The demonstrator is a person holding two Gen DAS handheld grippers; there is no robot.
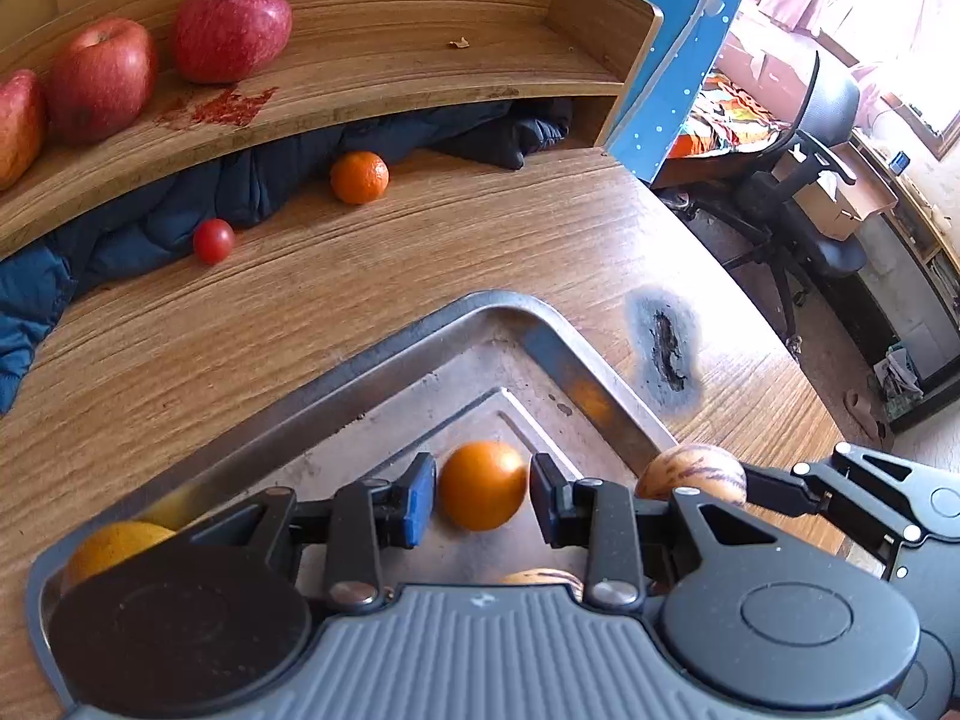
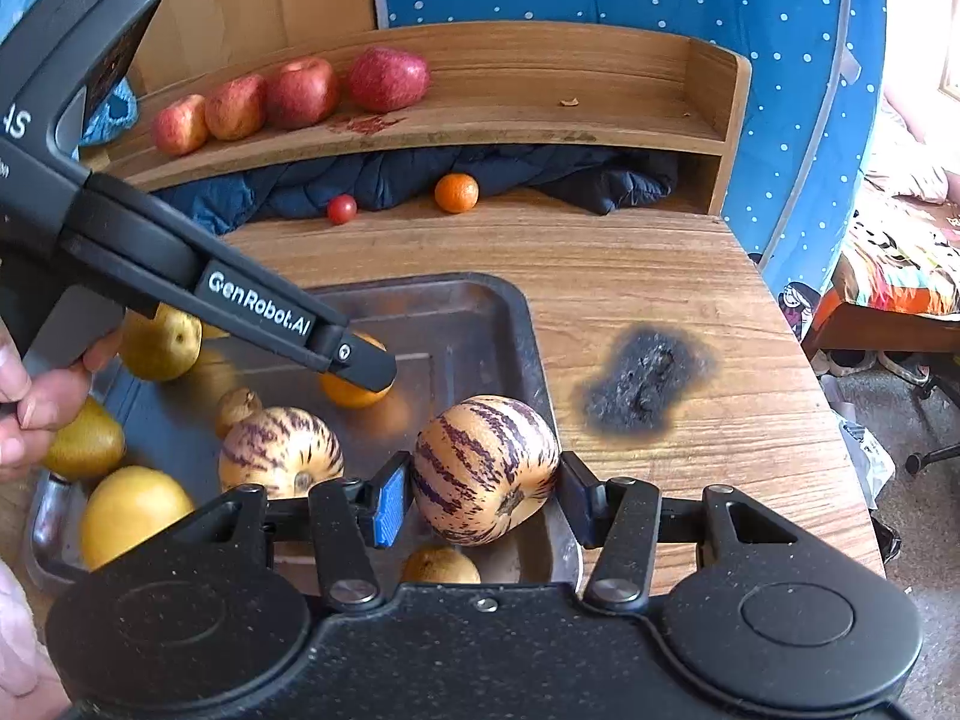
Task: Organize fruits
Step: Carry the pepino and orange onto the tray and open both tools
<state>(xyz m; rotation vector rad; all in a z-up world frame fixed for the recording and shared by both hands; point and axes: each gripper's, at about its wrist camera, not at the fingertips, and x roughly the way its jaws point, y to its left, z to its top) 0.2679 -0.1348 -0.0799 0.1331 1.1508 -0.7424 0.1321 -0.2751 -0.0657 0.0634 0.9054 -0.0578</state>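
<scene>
A steel tray on the wooden table holds several fruits. My left gripper reaches into it, and its pads touch both sides of a small orange that sits low over the tray floor. My right gripper is shut on a purple-striped melon, which hangs over the tray's right rim. A second striped melon and yellow fruits lie in the tray's left part. A hand grips the left tool's handle.
Several red apples line the wooden shelf at the back. Below it lie a mandarin, a cherry tomato and a dark jacket. A burn mark scars the table right of the tray.
</scene>
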